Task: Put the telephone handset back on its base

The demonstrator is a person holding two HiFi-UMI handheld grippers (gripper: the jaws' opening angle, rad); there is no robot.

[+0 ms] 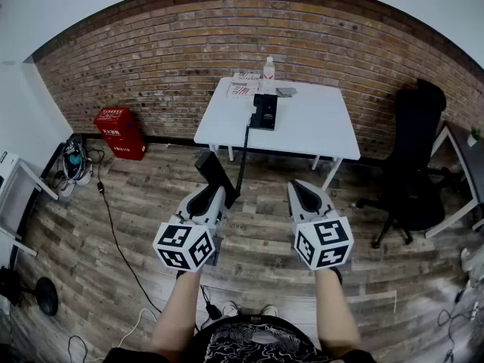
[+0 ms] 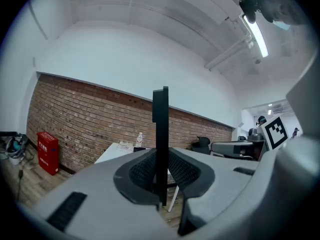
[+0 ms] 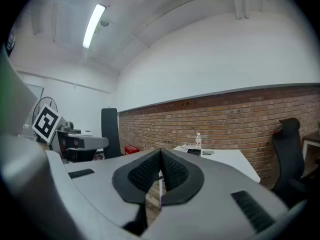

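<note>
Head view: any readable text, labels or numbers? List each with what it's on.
No text can be read.
Red box: white print, too small to read.
Papers: red print, too small to read.
Bottle: label blurred.
Marker cubes: black-and-white square patterns, no letters.

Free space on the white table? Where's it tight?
Bare: the right half of the table, between the telephone base and the right edge; also the front left corner, left of the base. Crowded: back middle, where papers, bottle and a small dark item sit behind the base. The cord hangs off the front edge there.
</note>
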